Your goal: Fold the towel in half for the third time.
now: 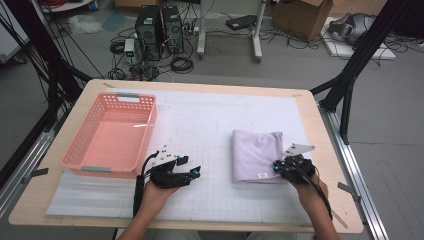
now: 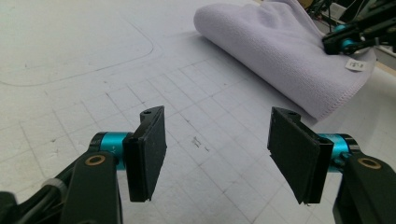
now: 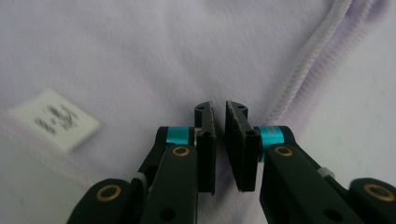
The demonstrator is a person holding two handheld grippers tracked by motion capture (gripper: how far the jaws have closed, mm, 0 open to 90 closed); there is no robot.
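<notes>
A folded lavender towel (image 1: 257,155) lies right of the table's middle, with a white label (image 1: 261,175) at its near edge. My right gripper (image 1: 278,167) sits at the towel's near right corner. In the right gripper view its jaws (image 3: 219,109) stand almost together, a thin slit between the pads, tips down in the towel (image 3: 140,56) between the label (image 3: 53,120) and a stitched hem (image 3: 299,79); they appear to pinch the cloth. My left gripper (image 1: 192,171) rests low over the white mat, left of the towel. It (image 2: 217,154) stands open with nothing between the pads.
A pink plastic basket (image 1: 150,130) stands empty at the left of the table, just beyond my left hand. A white gridded mat (image 1: 210,120) covers most of the wooden top. In the left gripper view the towel (image 2: 280,51) and the right gripper (image 2: 343,39) show ahead.
</notes>
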